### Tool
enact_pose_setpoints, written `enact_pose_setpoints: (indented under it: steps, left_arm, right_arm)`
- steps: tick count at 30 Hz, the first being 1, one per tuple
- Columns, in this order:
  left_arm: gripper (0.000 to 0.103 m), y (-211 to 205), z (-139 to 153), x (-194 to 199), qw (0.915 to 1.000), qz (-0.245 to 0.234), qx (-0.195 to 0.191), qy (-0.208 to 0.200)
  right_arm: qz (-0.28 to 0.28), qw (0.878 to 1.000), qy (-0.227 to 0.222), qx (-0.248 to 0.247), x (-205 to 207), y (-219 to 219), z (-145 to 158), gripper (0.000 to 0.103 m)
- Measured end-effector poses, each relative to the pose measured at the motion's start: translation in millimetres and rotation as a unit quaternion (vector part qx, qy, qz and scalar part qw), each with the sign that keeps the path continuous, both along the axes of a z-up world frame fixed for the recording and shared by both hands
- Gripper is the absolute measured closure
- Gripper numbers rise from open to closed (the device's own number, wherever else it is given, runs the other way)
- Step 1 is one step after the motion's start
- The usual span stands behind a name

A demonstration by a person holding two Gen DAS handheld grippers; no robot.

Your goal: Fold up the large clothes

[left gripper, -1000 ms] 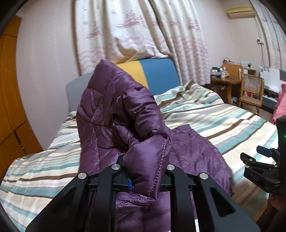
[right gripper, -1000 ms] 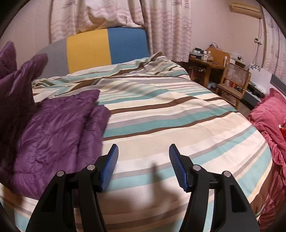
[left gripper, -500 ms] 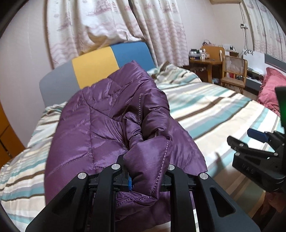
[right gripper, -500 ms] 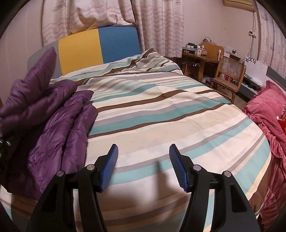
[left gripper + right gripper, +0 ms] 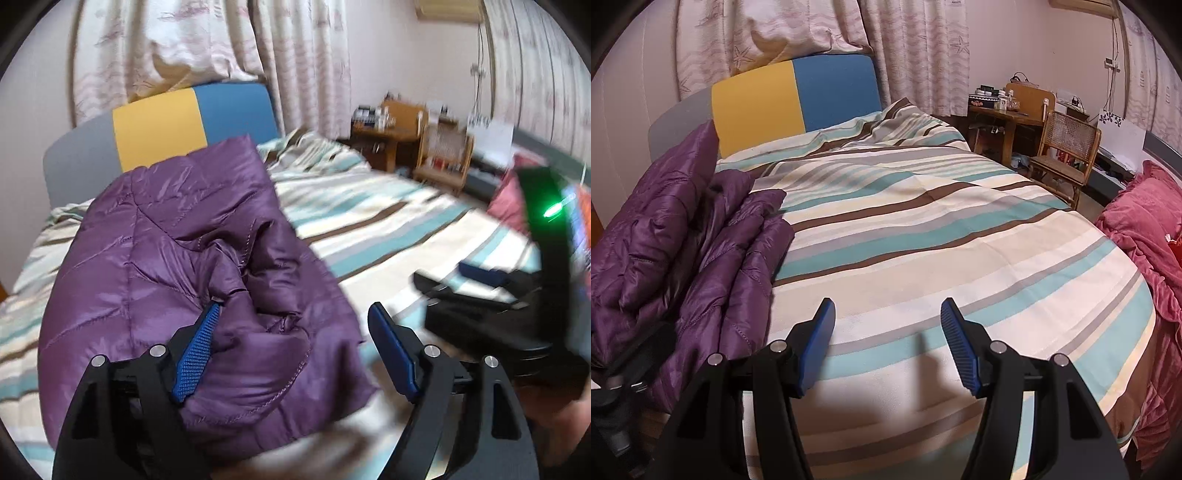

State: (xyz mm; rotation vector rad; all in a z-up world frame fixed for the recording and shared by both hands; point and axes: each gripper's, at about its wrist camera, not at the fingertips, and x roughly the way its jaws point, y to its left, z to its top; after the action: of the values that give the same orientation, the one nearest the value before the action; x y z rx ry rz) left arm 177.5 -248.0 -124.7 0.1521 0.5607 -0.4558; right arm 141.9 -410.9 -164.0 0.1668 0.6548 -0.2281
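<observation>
— Across the whole scene: striped bedcover [image 5: 923,236] in cream, teal, brown and grey, running from the near edge to the far headboard [image 5: 798,99] with its grey, yellow and blue panels. Patterned curtains [image 5: 908,44] behind. Anything on the left?

— On the left part of that cover: purple quilted jacket [image 5: 155,266], heaped and creased, lying on the stripes, bulk toward the near-left corner. Same jacket [image 5: 683,236] at the left edge of the right wrist view, folds stacked loosely.

— And far right?

— Wooden desk [image 5: 1004,114] cluttered with small items, cane-backed chair [image 5: 1067,147] just beside it. Pink blanket [image 5: 1145,229] bunched against the right side of the bed.

— Claws?

— Left gripper [image 5: 291,350]: blue pads spread wide apart, pinching nothing; left pad touching or just over the jacket's near folds, right pad beyond the jacket's right edge, above the cover. Right gripper [image 5: 888,347]: pads also spread, nothing between them, poised above bare stripes to the right of the jacket, well apart from the fabric. Also seen blurred at the right of the left wrist view [image 5: 480,284], green light on its body
</observation>
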Motion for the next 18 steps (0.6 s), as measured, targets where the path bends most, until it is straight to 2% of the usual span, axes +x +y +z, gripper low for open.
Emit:
enact_pose_setpoints:
  steps: [6,10,14,16,18]
  left_arm:
    - [0.022,40,21,-26,0.996,-0.015,-0.085,0.02]
    - [0.022,82,32,-30,0.9919,0.022,-0.125,0.006]
    - [0.022,132,36,-8,0.9831,0.119,-0.139,-0.004]
    - [0.022,151,35,12,0.9752,0.17,-0.141,0.006]
    - [0.022,172,35,37,0.9621,0.226,-0.151,0.025]
  right_arm:
    - [0.004,1.0,-0.006,0.0,-2,1,5,0.044]
    - [0.011,1.0,-0.011,0.007,-2,5,12,0.043]
    - [0.04,0.999,-0.023,0.008,4,20,29,0.043]
    - [0.065,0.997,-0.039,0.002,10,33,45,0.043]
    - [0.091,0.994,-0.057,0.004,19,47,66,0.043]
